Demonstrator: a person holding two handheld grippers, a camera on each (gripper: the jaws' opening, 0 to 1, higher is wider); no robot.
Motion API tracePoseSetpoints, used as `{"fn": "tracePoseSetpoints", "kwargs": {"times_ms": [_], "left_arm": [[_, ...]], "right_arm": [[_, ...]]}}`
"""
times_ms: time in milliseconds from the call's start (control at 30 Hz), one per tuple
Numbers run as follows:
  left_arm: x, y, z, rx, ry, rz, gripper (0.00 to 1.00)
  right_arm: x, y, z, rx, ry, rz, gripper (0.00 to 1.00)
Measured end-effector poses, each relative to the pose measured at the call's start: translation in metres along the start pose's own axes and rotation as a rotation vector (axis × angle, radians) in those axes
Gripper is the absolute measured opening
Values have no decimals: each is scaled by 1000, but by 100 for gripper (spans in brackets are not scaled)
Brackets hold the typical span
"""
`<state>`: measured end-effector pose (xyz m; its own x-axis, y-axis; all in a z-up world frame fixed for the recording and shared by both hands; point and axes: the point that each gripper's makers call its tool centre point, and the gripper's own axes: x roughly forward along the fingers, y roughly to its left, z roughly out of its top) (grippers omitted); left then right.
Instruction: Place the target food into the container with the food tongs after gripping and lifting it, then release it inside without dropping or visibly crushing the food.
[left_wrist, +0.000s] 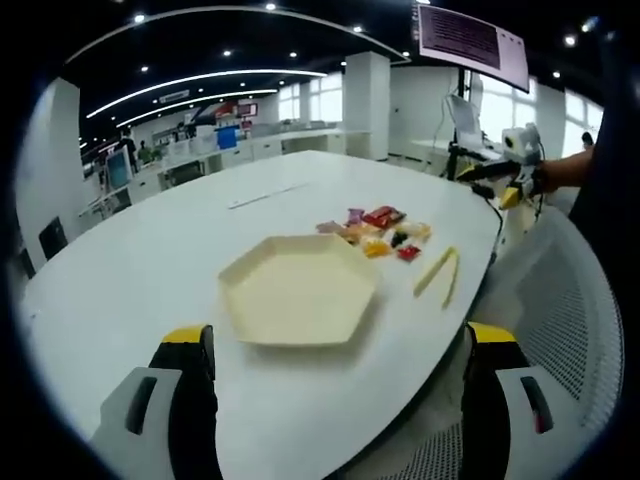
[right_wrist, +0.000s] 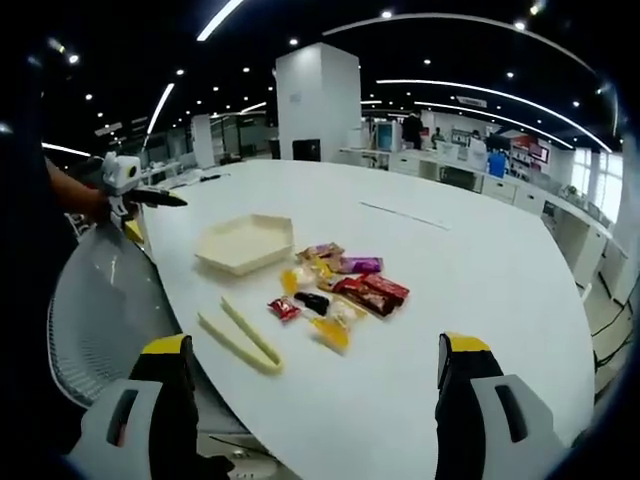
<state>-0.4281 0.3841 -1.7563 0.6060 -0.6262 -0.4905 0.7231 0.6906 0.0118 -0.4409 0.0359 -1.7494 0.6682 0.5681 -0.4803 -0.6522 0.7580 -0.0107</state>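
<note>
Left gripper view: a cream hexagonal container (left_wrist: 298, 290) sits empty on the white worktop (left_wrist: 150, 260), set nearest this hand, presumably so food can be dropped in with a short carry. Just beyond it lies a loose cluster of wrapped snacks (left_wrist: 378, 230), and beside those the pale yellow food tongs (left_wrist: 440, 272), flat near the worktop's edge and untouched. The left hand-held gripper (left_wrist: 340, 400) hangs short of the container with its yellow-tipped jaws spread wide, gripping nothing and touching nothing.

Right gripper view: the same layout from the opposite side, with the food tongs (right_wrist: 240, 338) closest, the snacks (right_wrist: 338, 290) in the middle and the container (right_wrist: 245, 243) behind. That order suggests the tongs are meant for this hand. The right hand-held gripper (right_wrist: 315, 400) is also wide open and empty, poised above the worktop (right_wrist: 480, 270) edge. Which snack is the target cannot be told; none has been lifted, so the task appears not yet begun.
</note>
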Motion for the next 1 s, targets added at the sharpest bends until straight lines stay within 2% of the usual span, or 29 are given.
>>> {"fn": "tracePoseSetpoints", "kwargs": {"times_ms": [200,300,367,433,633,733,867,1000], "left_arm": [[0,-2,3,8,-8,-18,100],[-1,-5,3,6,-1,-37,100],[0,-8,4,32,13,-51,100],[2,-12,10,54,8,-70,100],[24,-33,50,130,-29,-152,100],[33,-44,62,149,-30,-185,100],[43,-55,74,197,-23,-223,98],[53,-64,77,234,4,-264,96]], "right_arm": [[-5,0,-1,9,0,-2,100],[-6,-3,0,-3,3,-12,100],[-8,-6,3,8,-9,-22,100],[-9,-6,4,8,-11,-27,100],[-10,-3,4,-5,-5,-11,100],[-11,-5,3,-12,1,-7,100],[-13,-7,5,-2,-14,-13,100],[-14,-7,3,7,-18,-18,100]]}}
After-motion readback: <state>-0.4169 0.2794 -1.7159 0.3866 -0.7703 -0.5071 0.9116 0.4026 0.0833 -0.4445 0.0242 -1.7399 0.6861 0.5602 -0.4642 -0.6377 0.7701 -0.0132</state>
